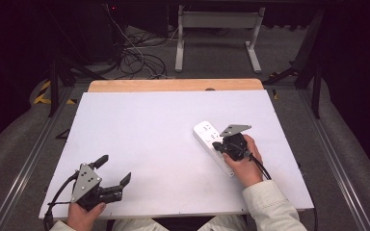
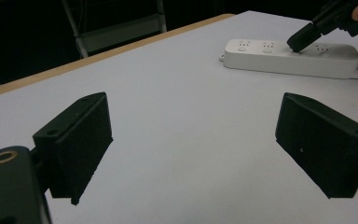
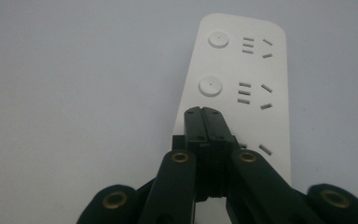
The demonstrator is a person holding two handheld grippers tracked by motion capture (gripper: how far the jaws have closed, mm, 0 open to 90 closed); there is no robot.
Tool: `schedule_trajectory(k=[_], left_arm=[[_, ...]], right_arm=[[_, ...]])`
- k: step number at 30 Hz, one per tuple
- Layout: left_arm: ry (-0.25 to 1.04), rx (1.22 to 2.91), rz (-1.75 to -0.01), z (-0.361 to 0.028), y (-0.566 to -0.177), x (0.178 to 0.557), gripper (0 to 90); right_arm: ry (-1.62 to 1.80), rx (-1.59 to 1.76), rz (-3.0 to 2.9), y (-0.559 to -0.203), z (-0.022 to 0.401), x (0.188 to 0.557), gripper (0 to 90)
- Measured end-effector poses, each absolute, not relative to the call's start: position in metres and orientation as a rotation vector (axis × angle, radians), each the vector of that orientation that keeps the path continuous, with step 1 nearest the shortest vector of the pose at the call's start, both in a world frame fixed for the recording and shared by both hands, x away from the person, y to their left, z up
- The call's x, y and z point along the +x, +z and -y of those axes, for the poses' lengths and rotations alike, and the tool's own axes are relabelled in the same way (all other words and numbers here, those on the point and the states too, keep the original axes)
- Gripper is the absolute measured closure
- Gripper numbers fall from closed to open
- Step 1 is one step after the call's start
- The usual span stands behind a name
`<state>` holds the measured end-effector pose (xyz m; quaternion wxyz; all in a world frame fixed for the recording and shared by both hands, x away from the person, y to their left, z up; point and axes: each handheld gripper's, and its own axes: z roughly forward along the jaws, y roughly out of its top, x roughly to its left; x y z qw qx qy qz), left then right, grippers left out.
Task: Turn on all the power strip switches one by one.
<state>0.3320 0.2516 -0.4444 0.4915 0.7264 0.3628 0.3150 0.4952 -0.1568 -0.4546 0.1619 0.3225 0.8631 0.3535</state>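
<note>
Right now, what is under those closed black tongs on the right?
The right gripper, shut, tips down onto a white power strip. Two round buttons show ahead; whatever lies beneath the tips is covered.

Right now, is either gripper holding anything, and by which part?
Nothing is held. The right gripper is shut with its tips on the power strip; the left gripper is open.

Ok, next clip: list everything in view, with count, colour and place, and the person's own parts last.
power strip: one, white, right half of the table, round buttons beside its sockets
table: one, white top with a wooden far edge
metal frame: one, light grey, on the floor beyond the table
cables: a tangle, dark and white, on the floor at the far left
left tongs: black, open, near left corner, holding nothing
right tongs: black, shut, tips on the power strip's top, over where its third button would be
sleeves: pale, bottom edge
</note>
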Motion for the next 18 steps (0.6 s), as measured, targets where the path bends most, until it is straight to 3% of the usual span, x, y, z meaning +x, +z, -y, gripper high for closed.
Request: schedule_trajectory(k=[18], left_arm=[[0.762, 1.762, -0.882, -0.2513, -0.4444, 0.3318, 11.2]], right_arm=[[0.993, 0.933, -2.47, -0.4565, 0.1556, 0.4956, 90.0]])
